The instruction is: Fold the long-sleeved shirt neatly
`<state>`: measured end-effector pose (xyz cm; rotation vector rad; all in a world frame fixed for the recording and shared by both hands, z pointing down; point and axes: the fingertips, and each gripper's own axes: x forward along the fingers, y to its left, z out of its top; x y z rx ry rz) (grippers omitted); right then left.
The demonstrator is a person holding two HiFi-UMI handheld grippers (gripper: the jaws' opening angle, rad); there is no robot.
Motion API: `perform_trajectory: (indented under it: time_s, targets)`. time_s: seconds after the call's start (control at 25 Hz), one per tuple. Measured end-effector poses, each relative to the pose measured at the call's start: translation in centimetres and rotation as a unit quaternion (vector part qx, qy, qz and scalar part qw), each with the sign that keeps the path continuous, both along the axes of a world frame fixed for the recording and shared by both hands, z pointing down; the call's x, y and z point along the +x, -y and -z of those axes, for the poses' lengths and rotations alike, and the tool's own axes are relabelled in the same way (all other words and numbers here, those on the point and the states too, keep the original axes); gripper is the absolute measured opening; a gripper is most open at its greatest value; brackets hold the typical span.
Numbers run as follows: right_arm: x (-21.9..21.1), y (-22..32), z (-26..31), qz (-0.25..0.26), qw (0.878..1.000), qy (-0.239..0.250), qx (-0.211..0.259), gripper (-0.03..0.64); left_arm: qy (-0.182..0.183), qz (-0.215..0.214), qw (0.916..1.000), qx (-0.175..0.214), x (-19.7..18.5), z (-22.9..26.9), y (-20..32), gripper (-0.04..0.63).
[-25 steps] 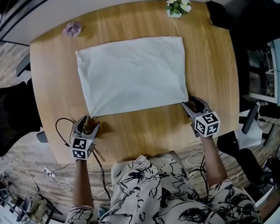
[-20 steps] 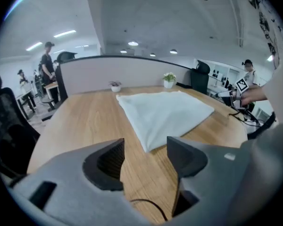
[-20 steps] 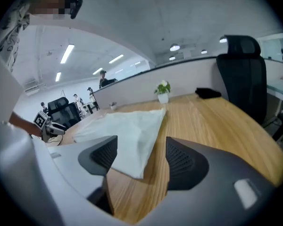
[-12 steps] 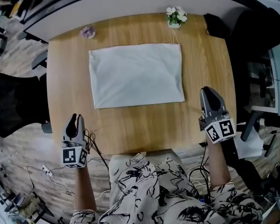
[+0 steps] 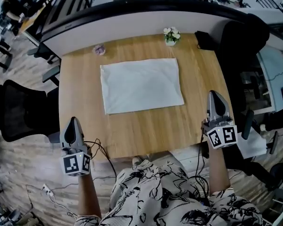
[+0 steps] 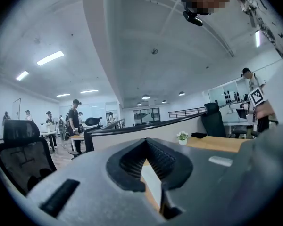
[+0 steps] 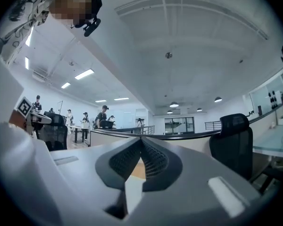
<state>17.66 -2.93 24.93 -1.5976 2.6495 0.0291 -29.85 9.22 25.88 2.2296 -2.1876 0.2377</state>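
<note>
My left hand-held gripper and right hand-held gripper have just closed their jaws fully, with nothing between them. The long-sleeved shirt lies ahead and between them on the bench, folded into a flat rectangle. I judge the fold done, so I'd stay clear and only square a crooked edge.

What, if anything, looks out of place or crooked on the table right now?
Nothing stands out. The folded shirt lies flat as a tidy rectangle on the table, with no sleeve sticking out. The flower pot stands upright. The left hand-held gripper and the right hand-held gripper are shut, empty and off the cloth.
</note>
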Motion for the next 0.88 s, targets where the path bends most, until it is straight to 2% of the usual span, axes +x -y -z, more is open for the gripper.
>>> perform_trajectory:
  time_s: [0.16,0.36,0.64,0.88]
  targets:
    - [-0.6,-3.9,3.1,0.001,1.000,0.007,0.024,0.006,-0.003,0.003,0.9993,0.037,-0.2,3.4,-2.3,0.003]
    - [-0.5,-8.5,6.1,-0.010,0.999,0.015,0.033,0.006,-0.028,-0.018,0.9967,0.074,0.0,6.5,-5.9,0.003]
    - [-1.2,-16.5,7.4,-0.023,0.999,0.022,0.040,0.006,-0.029,-0.003,0.9955,0.090,-1.3,7.2,-11.3,0.003]
    - [-0.4,-21.1,6.4,-0.056,0.998,0.013,0.008,0.006,-0.020,-0.029,0.9962,0.080,-0.6,7.0,-14.9,0.003]
